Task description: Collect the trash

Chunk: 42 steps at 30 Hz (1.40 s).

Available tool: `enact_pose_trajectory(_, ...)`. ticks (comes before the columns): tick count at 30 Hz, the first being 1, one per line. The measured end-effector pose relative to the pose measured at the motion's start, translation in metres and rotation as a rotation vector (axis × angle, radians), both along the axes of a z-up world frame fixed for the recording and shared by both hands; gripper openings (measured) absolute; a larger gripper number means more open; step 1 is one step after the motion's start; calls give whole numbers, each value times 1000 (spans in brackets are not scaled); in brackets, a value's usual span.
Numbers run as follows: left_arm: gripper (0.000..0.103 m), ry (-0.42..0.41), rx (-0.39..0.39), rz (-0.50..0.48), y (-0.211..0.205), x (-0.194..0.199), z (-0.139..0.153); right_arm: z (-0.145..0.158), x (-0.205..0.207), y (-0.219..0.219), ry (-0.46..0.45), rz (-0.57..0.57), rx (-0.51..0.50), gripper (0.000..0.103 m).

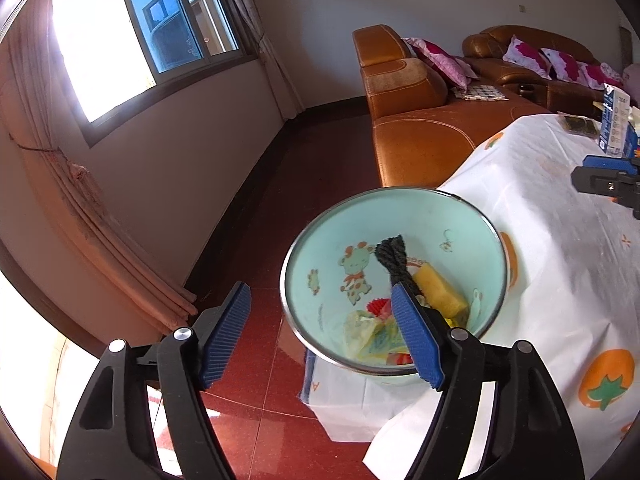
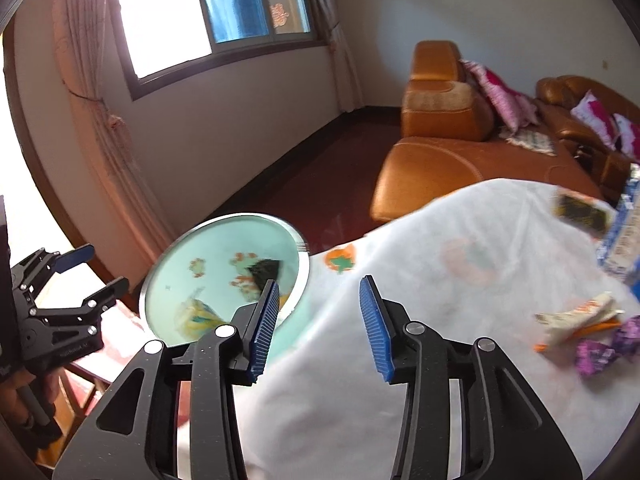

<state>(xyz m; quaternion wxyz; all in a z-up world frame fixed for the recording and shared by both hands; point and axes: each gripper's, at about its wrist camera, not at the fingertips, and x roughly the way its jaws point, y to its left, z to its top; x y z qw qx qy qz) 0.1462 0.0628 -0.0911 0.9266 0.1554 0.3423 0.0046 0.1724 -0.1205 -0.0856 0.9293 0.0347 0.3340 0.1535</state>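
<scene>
A pale green enamel bowl (image 1: pixel 394 240) (image 2: pixel 224 264) with cartoon prints sits at the table's left edge. It holds a black rope (image 1: pixel 394 260), a yellow sponge (image 1: pixel 440 290), a red paper cup and crumpled wrappers (image 1: pixel 368 334). My left gripper (image 1: pixel 322 338) (image 2: pixel 94 274) is open, its right finger inside the bowl and its left finger outside, straddling the rim without pressing it. My right gripper (image 2: pixel 320 328) is open and empty over the tablecloth, right of the bowl. A cream wrapper (image 2: pixel 580 314) and a purple wrapper (image 2: pixel 600 350) lie further right.
The white tablecloth (image 1: pixel 560 264) has orange fruit prints. A dark packet (image 2: pixel 582 210) and a blue-and-white carton (image 1: pixel 616 124) stand at the far side. An orange leather sofa (image 1: pixel 416 132) lies behind the table, red floor (image 1: pixel 256 248) to the left. The right-wrist view is blurred.
</scene>
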Motion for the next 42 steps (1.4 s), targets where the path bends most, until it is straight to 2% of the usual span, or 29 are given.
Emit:
enact_pose_trajectory(4, 74, 3, -7, -39, -26, 5, -1, 2, -10, -46, -10, -90, -19, 44)
enact_pose_trajectory(10, 77, 5, -23, -116, -77, 7, -2, 7, -23, -152, -28, -329, -41, 47)
enact_pose_trajectory(13, 80, 1, -31, -152, -103, 7, -1, 7, -25, -210, -24, -456, -17, 50)
enact_pose_trajectory(17, 80, 11, -28, -195, -136, 9, -5, -13, -17, -259, 52, -522, 3, 53)
enact_pose_trajectory(21, 81, 24, -18, -225, -157, 7, -8, -42, -8, -277, 164, -494, 79, 53)
enact_pose_trajectory(23, 81, 29, -8, -239, -166, 8, -9, -52, -8, -280, 191, -476, 110, 52)
enact_pose_trajectory(28, 81, 37, 10, -255, -178, 8, -12, -59, -19, -280, 185, -444, 136, 42)
enact_pose_trajectory(30, 81, 38, 11, -258, -180, 8, -11, -55, -19, -276, 182, -433, 119, 35)
enact_pose_trajectory(34, 82, 37, 13, -267, -182, 5, -11, -47, -24, -274, 183, -415, 111, 32)
enact_pose_trajectory(38, 83, 41, 14, -269, -181, 3, -13, -28, -33, -281, 114, -437, 128, 36)
enact_pose_trajectory(42, 83, 46, 15, -265, -179, 3, -14, -18, -21, -292, 87, -463, 124, 55)
